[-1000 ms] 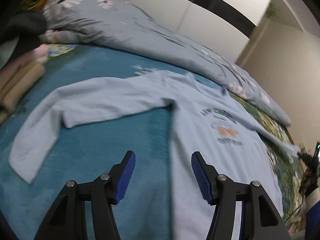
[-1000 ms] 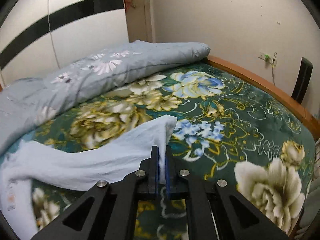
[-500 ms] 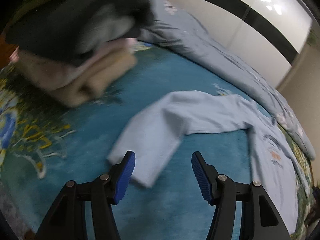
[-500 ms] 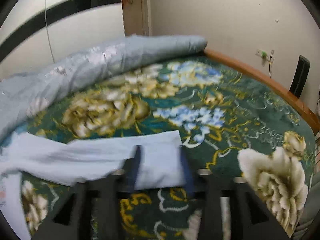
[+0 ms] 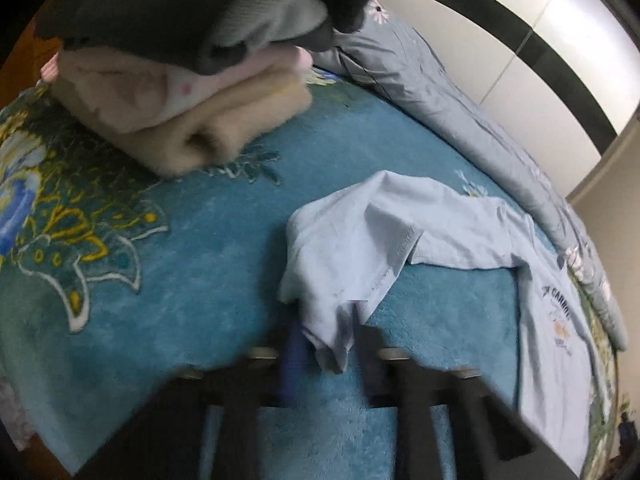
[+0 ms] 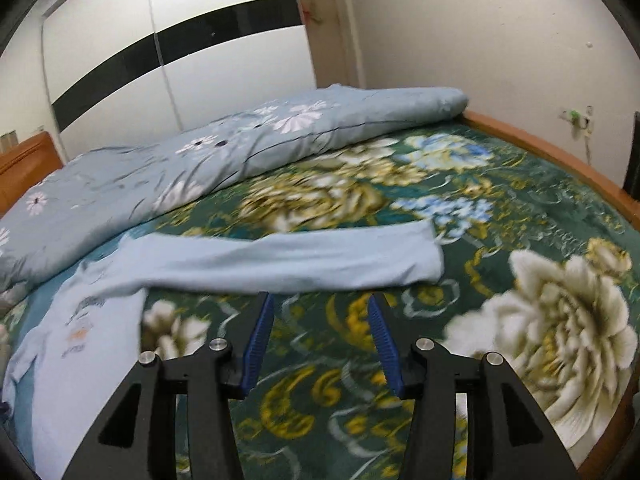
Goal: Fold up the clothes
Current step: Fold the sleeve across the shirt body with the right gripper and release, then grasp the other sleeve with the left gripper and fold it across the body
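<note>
The long-sleeved shirt [image 6: 72, 340] lies spread on the bed blanket [image 6: 520, 208]. Behind the shirt lies the duvet [image 6: 200, 160]; left of it stands a stack of folded clothes [image 5: 180, 92].

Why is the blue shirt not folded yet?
The light blue shirt is still spread out: one sleeve lies straight and flat across the flowery blanket, and the chest print faces up.

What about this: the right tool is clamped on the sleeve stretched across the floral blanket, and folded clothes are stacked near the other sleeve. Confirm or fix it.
One thing is wrong. The right tool is open and clear of the sleeve, which lies flat on the floral blanket just beyond its tips, as the right wrist view shows. The rest holds: folded clothes are stacked near the other sleeve.
</note>
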The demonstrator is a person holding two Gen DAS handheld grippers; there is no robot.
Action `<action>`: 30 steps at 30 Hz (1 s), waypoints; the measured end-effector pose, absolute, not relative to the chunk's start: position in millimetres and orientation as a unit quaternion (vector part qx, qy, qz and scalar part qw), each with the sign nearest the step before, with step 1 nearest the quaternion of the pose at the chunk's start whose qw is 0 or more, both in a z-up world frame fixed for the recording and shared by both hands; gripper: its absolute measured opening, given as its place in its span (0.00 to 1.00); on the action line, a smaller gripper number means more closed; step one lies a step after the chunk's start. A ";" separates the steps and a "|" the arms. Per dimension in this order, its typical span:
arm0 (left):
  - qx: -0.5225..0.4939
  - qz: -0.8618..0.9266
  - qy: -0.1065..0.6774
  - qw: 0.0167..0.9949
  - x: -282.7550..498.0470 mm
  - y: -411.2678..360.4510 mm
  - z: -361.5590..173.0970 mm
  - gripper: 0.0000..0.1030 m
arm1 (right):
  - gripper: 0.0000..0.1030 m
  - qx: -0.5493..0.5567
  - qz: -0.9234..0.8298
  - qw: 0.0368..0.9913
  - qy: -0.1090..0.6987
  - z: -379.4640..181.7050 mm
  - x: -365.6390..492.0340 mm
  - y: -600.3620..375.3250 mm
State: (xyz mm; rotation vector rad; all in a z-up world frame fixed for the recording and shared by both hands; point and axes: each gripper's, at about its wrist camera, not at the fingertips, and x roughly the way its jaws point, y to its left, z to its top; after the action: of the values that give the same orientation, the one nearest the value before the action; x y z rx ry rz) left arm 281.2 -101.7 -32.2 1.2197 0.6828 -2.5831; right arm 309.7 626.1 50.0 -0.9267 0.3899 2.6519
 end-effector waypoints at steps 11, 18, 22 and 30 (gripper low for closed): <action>0.409 -0.884 0.111 0.197 255.5 -147.1 -8.9 0.05 | 0.49 -0.349 0.921 0.120 0.128 36.5 310.4 598.3; 0.414 -0.881 0.162 0.159 260.9 -149.7 -17.6 0.05 | 0.49 -0.363 0.915 0.121 0.126 29.3 309.6 594.4; 0.389 -0.896 0.190 0.101 260.8 -130.2 9.5 0.05 | 0.49 -0.357 0.912 0.124 0.158 26.4 308.4 599.8; 0.332 -0.930 0.156 -0.021 206.3 -46.1 98.8 0.05 | 0.49 -0.332 0.920 0.071 0.195 26.8 274.9 570.2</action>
State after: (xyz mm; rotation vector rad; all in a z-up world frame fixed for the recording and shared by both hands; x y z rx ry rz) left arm 206.3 -46.1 98.8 1.0557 0.4970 -2.9612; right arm 274.9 570.2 26.8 -0.9974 0.5863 2.7681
